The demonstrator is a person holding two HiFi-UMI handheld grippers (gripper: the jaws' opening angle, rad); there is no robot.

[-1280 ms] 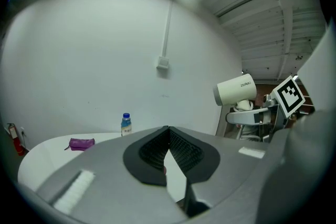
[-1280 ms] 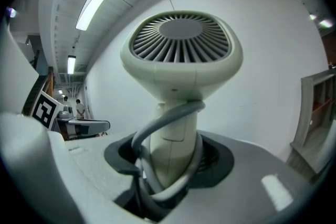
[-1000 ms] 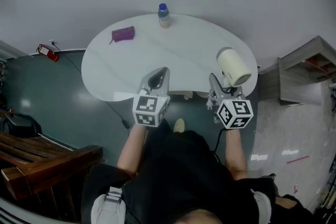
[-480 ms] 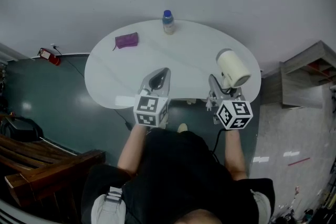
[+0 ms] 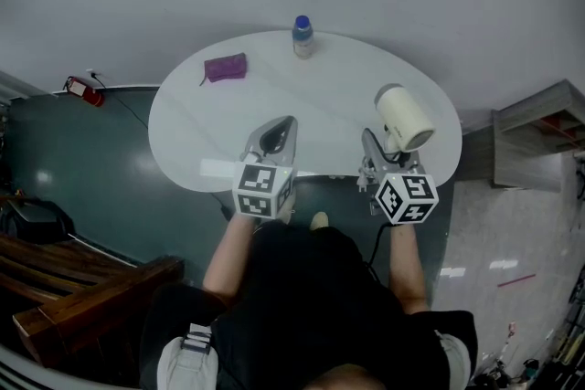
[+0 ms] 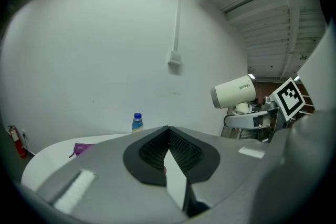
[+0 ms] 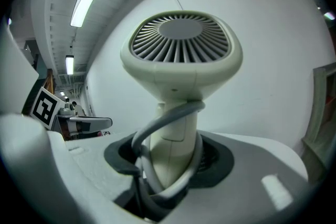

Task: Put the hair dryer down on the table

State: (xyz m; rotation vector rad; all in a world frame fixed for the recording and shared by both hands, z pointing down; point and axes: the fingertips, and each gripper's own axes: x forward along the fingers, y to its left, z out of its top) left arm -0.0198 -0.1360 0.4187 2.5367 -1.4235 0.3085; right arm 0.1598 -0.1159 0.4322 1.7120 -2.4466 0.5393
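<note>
The left gripper is pressed together on nothing at the near edge of the table. Further right, the hair dryer is pinched by its handle in the right gripper and held up over the table's right end, with its cord looped round the handle. It is judged light, rigid, smooth and top-heavy, so the handle is the best place to hold it.

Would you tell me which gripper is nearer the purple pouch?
Left. The left gripper is just this side of the pouch; the right gripper, holding the dryer, is farther right.
</note>
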